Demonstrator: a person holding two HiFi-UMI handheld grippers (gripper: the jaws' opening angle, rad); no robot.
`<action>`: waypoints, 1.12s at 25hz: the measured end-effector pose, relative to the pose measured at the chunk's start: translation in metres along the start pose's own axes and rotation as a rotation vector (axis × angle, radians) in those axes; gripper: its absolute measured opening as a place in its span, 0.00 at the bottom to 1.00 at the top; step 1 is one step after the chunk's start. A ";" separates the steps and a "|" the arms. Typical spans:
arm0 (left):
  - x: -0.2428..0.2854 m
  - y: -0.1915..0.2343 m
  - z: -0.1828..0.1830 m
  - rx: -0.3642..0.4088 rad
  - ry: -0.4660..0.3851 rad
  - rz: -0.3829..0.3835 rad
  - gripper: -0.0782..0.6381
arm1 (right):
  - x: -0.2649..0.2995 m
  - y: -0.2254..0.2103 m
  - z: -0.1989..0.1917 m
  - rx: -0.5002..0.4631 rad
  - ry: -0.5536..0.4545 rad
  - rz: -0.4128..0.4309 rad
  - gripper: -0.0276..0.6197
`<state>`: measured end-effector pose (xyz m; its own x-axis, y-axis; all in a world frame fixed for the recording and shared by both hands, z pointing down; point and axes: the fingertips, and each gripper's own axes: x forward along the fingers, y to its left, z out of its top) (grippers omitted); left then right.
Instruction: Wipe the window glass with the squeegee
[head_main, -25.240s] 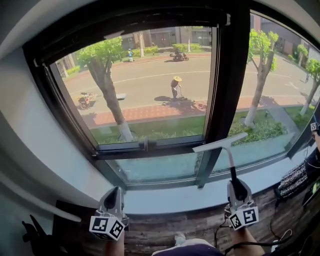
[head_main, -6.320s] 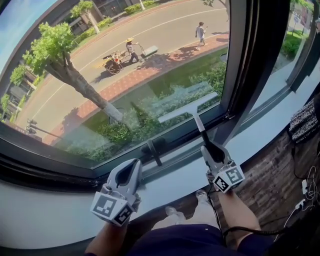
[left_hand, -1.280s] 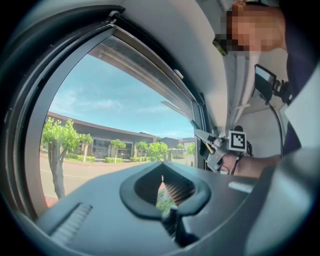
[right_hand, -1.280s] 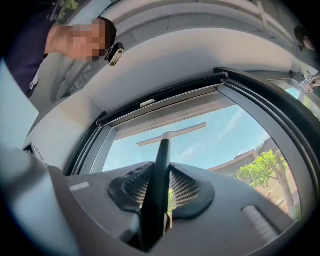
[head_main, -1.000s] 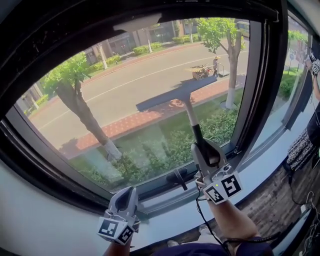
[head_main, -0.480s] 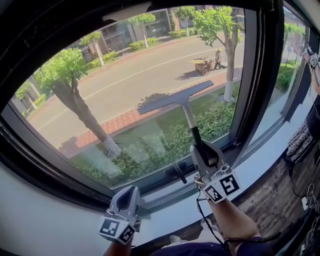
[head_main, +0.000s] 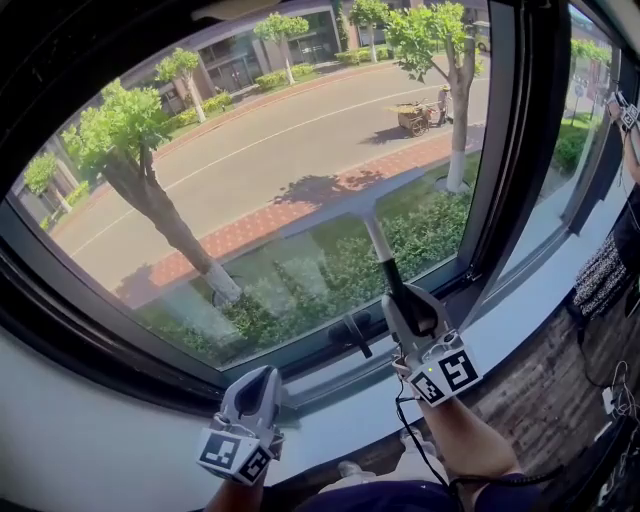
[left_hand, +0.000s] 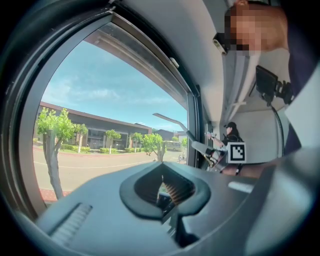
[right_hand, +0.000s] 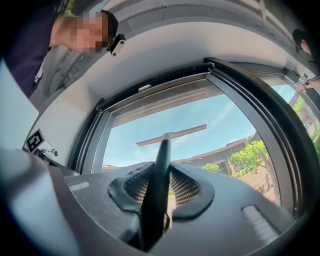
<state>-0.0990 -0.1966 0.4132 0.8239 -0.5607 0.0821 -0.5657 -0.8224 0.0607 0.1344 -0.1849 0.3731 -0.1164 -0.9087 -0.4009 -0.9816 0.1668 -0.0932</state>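
The squeegee has a dark handle (head_main: 384, 262) and a long pale blade (right_hand: 172, 135). My right gripper (head_main: 404, 296) is shut on the handle and holds it upright, with the blade against the window glass (head_main: 250, 170). In the head view the blade is hard to pick out against the pavement outside. The right gripper view shows the handle (right_hand: 157, 186) pinched between the ribbed pads (right_hand: 186, 189). My left gripper (head_main: 262, 376) is low at the sill, shut with nothing in it. From the left gripper view the squeegee (left_hand: 172, 120) and the right gripper (left_hand: 216, 150) appear to the right.
A black window handle (head_main: 352, 332) sticks out from the lower frame, just left of the right gripper. A thick dark mullion (head_main: 515, 150) bounds the pane on the right. The pale sill (head_main: 330, 412) runs below. Cables (head_main: 612, 398) and another person (head_main: 628, 120) are at the far right.
The squeegee blade has slid down the glass a little, from over the road to the edge of the brick pavement. The left gripper has stayed at the sill.
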 end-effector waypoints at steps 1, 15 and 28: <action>0.000 0.000 0.001 0.001 0.004 -0.001 0.12 | -0.001 0.000 -0.001 0.000 0.001 0.000 0.20; 0.008 -0.012 -0.005 -0.009 0.024 -0.052 0.12 | -0.030 0.001 -0.030 0.006 0.055 -0.039 0.20; 0.000 -0.020 -0.009 -0.016 0.076 -0.077 0.12 | -0.052 0.004 -0.072 0.036 0.139 -0.041 0.20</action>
<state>-0.0883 -0.1796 0.4212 0.8603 -0.4868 0.1515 -0.5020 -0.8607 0.0853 0.1259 -0.1649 0.4593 -0.0989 -0.9588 -0.2663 -0.9802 0.1400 -0.1401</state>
